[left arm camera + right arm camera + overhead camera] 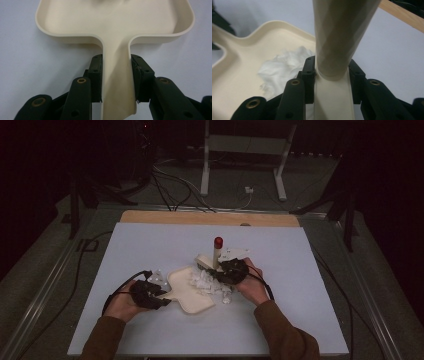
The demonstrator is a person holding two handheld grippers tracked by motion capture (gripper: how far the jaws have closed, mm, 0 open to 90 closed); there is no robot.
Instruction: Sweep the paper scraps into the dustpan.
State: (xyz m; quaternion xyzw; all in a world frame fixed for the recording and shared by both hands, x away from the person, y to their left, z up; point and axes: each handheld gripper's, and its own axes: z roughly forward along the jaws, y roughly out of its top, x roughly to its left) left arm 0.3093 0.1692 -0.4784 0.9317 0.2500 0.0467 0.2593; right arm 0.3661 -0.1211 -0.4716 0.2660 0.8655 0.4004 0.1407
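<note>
A cream dustpan (192,295) lies flat on the pale blue table (150,245). My left gripper (159,296) is shut on its flat handle (116,80), one black jaw pressing on each side. In the left gripper view the pan (115,22) spreads out ahead of the jaws. My right gripper (227,270) is shut on the cream handle (342,35) of a brush (217,254), which stands upright with a red cap on top. White scraps (207,282) lie at the pan's mouth, and in the right gripper view a heap of the scraps (282,67) rests inside the dustpan (239,77).
A few more white scraps (156,276) lie on the table behind the left gripper. A wooden strip (210,217) runs along the table's far edge. Cables and a white metal stand (245,150) occupy the dark floor beyond.
</note>
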